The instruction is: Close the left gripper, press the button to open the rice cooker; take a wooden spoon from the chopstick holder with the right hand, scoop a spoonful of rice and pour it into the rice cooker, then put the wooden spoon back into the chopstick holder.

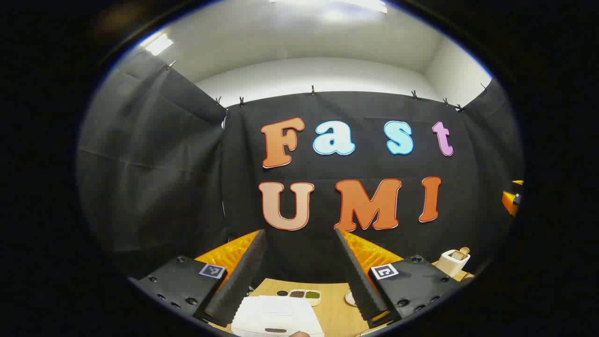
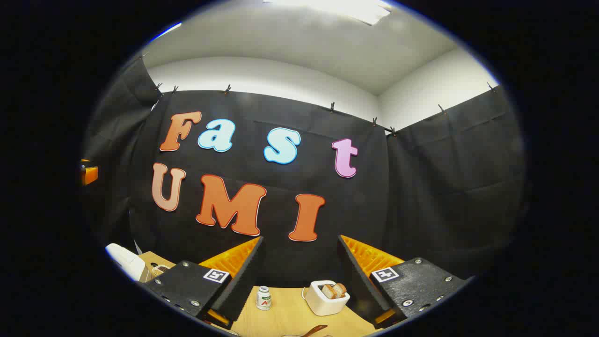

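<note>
Left gripper (image 1: 299, 267): jaws spread wide, holding nothing, raised above the counter (image 1: 334, 309). The white rice cooker (image 1: 276, 316) sits at 6 o'clock in the left gripper view, lid down, with a divided dish of grains (image 1: 304, 294) just beyond it. Right gripper (image 2: 299, 271): jaws also wide, empty. In the right gripper view, a white holder (image 2: 325, 297) stands at 6 o'clock, a small bottle (image 2: 264, 298) beside it, and a wooden spoon (image 2: 314, 331) lies at the bottom edge.
</note>
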{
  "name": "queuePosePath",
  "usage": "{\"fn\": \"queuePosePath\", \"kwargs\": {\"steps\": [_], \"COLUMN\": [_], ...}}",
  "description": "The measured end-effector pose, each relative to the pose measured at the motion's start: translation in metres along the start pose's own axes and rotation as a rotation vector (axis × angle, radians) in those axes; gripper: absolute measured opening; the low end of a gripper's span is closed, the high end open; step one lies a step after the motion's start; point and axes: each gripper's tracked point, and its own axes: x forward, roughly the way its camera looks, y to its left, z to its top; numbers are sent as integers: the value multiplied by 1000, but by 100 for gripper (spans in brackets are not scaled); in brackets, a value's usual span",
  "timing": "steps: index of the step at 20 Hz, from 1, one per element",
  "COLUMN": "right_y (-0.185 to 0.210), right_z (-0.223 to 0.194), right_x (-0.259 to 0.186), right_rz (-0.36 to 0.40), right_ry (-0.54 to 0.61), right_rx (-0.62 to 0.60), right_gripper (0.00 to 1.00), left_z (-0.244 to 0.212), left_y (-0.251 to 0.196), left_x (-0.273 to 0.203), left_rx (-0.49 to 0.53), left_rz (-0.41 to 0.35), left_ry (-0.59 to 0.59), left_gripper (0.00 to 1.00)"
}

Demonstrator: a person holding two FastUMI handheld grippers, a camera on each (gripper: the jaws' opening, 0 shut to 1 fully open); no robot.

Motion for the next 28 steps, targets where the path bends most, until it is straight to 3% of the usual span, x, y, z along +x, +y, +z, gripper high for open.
{"fn": "queuePosePath", "kwargs": {"steps": [6,13,18,20,22,23,25,26,28], "right_y": [2,-13,-23,-25,-27,-28,-28,-28,-30], "right_z": [-7,-2,-7,-13,-18,-20,-25,-28,-34], "right_x": [5,8,10,11,13,13,14,14,14], "right_rz": [39,33,20,18,15,11,11,10,9], "right_ry": [-3,-26,-17,-8,1,5,15,21,31], "right_rx": [3,12,14,17,20,19,20,22,23], "right_gripper": [95,95,95,95,95,95,95,95,95], "left_z": [11,42,45,42,33,29,15,5,-23], "left_y": [-3,0,20,25,32,36,40,40,45], "left_x": [-6,-9,-4,-4,-4,-3,-7,1,6], "left_rx": [30,75,60,59,54,44,14,-22,-87], "left_rz": [24,49,78,92,105,113,124,109,108], "left_ry": [-30,-120,-116,-99,-69,-55,-3,55,181], "left_gripper": [99,98,96,70,24,8,7,3,4]}}
